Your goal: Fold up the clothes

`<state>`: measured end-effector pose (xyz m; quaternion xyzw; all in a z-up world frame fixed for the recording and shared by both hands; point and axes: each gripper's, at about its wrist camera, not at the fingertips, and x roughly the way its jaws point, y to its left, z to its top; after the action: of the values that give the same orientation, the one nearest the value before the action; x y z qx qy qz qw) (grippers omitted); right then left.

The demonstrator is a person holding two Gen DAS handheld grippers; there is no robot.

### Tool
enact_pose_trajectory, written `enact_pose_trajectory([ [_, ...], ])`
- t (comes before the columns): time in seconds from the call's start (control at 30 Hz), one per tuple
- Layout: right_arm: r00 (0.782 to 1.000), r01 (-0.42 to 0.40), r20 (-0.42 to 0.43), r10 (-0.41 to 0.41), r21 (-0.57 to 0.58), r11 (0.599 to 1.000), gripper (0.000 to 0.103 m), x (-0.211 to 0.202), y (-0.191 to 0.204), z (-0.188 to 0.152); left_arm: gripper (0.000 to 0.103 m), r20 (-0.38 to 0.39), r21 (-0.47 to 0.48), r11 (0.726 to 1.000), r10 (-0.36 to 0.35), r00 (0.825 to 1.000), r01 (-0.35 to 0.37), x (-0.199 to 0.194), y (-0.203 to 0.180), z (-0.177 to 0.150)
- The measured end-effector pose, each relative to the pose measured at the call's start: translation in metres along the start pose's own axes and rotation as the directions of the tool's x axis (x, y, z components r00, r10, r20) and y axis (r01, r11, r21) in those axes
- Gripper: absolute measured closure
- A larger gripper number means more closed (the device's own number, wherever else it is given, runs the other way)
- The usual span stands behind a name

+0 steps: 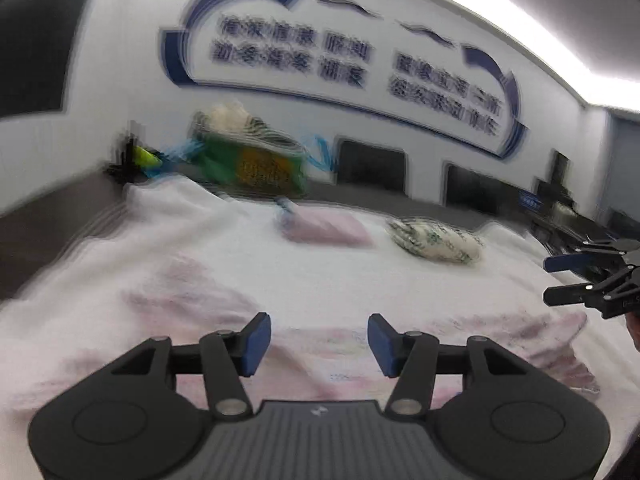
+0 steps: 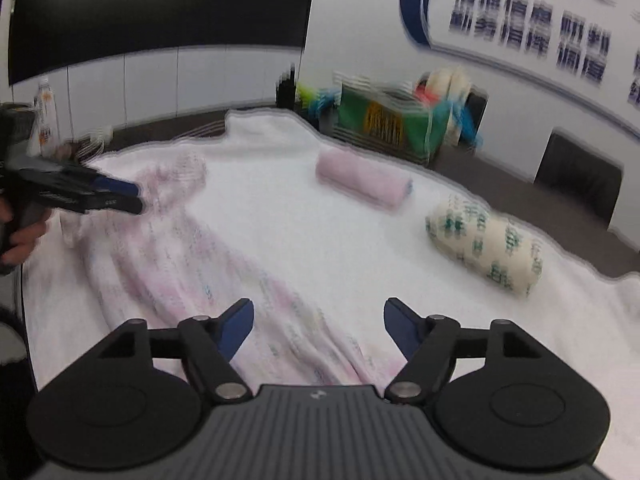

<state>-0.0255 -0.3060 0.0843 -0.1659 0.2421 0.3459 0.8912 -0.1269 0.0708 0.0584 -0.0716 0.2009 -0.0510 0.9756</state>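
Note:
A thin pale pink garment lies loosely spread and wrinkled on the white cloth that covers the table. It runs from the far left down to just under my right gripper, which hangs open above it with nothing between its blue pads. My left gripper is also open and empty, hovering over the pink garment. In the right wrist view the left gripper is over the garment's far left end, held by a hand. The right gripper shows at the right edge of the left wrist view.
A rolled pink garment and a rolled white one with green print rest further back on the cloth. Behind them stands a green bag stuffed with clothes. A bottle is at far left, dark chairs along the wall.

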Motion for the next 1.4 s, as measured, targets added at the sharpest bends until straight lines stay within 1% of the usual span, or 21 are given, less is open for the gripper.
enact_pose_trajectory([
  [0.07, 0.998, 0.025, 0.064, -0.026, 0.013, 1.000, 0.028, 0.007, 0.020, 0.017, 0.048, 0.016, -0.037, 0.991, 0.132, 0.991, -0.132, -0.022, 0.030, -0.003],
  [0.13, 0.994, 0.013, 0.108, -0.018, 0.046, 0.999, 0.028, 0.022, 0.036, 0.037, 0.048, -0.023, -0.091, 0.962, 0.256, 0.966, -0.257, -0.031, 0.062, -0.005],
  [0.2, 0.991, -0.026, 0.136, 0.014, 0.087, 0.996, 0.028, 0.045, 0.050, 0.060, 0.048, -0.076, -0.152, 0.931, 0.325, 0.943, -0.333, -0.033, 0.089, -0.009],
  [0.3, 0.982, -0.162, 0.111, 0.151, 0.100, 0.982, 0.028, 0.098, 0.077, 0.098, 0.048, -0.127, -0.185, 0.920, 0.326, 0.937, -0.346, -0.027, 0.106, -0.017],
  [0.43, 0.971, -0.232, -0.031, 0.236, 0.090, 0.968, 0.028, 0.196, 0.118, 0.143, 0.049, -0.157, -0.218, 0.926, 0.279, 0.947, -0.309, -0.016, 0.112, -0.023],
  [0.5, 0.957, -0.246, -0.123, 0.263, 0.138, 0.959, 0.029, 0.247, 0.129, 0.156, 0.058, -0.167, -0.233, 0.930, 0.249, 0.954, -0.283, -0.009, 0.114, -0.025],
  [0.53, 0.952, -0.239, -0.153, 0.266, 0.176, 0.955, 0.029, 0.267, 0.131, 0.160, 0.081, -0.172, -0.241, 0.932, 0.235, 0.957, -0.272, -0.007, 0.114, -0.026],
  [0.57, 0.946, -0.231, -0.177, 0.271, 0.216, 0.949, 0.033, 0.287, 0.131, 0.162, 0.101, -0.183, -0.250, 0.932, 0.222, 0.958, -0.264, -0.009, 0.115, -0.026],
  [0.6, 0.940, -0.228, -0.200, 0.277, 0.237, 0.944, 0.041, 0.301, 0.130, 0.161, 0.100, -0.192, -0.259, 0.931, 0.210, 0.959, -0.256, -0.010, 0.116, -0.026],
  [0.63, 0.936, -0.222, -0.215, 0.279, 0.253, 0.942, 0.063, 0.311, 0.132, 0.161, 0.101, -0.197, -0.273, 0.930, 0.194, 0.961, -0.244, -0.013, 0.117, -0.025],
  [0.67, 0.931, -0.220, -0.229, 0.283, 0.265, 0.939, 0.074, 0.318, 0.133, 0.160, 0.101, -0.184, -0.305, 0.927, 0.168, 0.968, -0.218, -0.021, 0.119, -0.025],
  [0.73, 0.920, -0.264, -0.226, 0.319, 0.241, 0.934, 0.073, 0.309, 0.138, 0.158, 0.102, -0.156, -0.357, 0.918, 0.126, 0.980, -0.175, -0.036, 0.123, -0.023],
  [0.8, 0.951, -0.242, -0.164, 0.261, 0.126, 0.962, 0.057, 0.276, 0.149, 0.156, 0.102, -0.127, -0.397, 0.907, 0.093, 0.988, -0.137, -0.049, 0.129, -0.019],
  [0.87, 0.966, -0.253, -0.047, 0.254, 0.022, 0.967, 0.022, 0.232, 0.159, 0.148, 0.103, -0.116, -0.398, 0.911, 0.071, 0.991, -0.112, -0.058, 0.130, -0.015],
  [0.93, 0.935, -0.355, -0.002, 0.355, -0.044, 0.934, 0.020, 0.196, 0.180, 0.132, 0.103, -0.128, -0.397, 0.911, 0.066, 0.990, -0.112, -0.062, 0.132, -0.015],
  [1.0, 0.917, -0.396, 0.002, 0.399, -0.127, 0.909, 0.018, 0.165, 0.213, 0.113, 0.103, -0.152, -0.396, 0.909, 0.074, 0.986, -0.129, -0.064, 0.134, -0.017],
  [1.07, 0.921, -0.379, -0.003, 0.389, -0.235, 0.895, 0.015, 0.150, 0.253, 0.094, 0.102, -0.175, -0.410, 0.901, 0.078, 0.981, -0.145, -0.060, 0.137, -0.021],
  [1.2, 0.965, -0.237, 0.005, 0.263, -0.418, 0.877, 0.015, 0.159, 0.322, 0.073, 0.093, -0.152, -0.436, 0.882, 0.125, 0.980, -0.180, -0.070, 0.146, -0.026],
  [1.3, 0.965, -0.243, -0.007, 0.261, -0.391, 0.888, 0.017, 0.176, 0.340, 0.075, 0.088, -0.115, -0.406, 0.881, 0.217, 0.969, -0.245, -0.086, 0.149, -0.024],
  [1.37, 0.962, -0.262, -0.030, 0.270, -0.359, 0.896, 0.043, 0.186, 0.348, 0.075, 0.088, -0.104, -0.391, 0.883, 0.236, 0.966, -0.258, -0.091, 0.152, -0.022],
  [1.4, 0.962, -0.268, -0.046, 0.268, -0.310, 0.912, 0.065, 0.192, 0.345, 0.078, 0.087, -0.101, -0.387, 0.884, 0.242, 0.965, -0.262, -0.092, 0.154, -0.021],
])
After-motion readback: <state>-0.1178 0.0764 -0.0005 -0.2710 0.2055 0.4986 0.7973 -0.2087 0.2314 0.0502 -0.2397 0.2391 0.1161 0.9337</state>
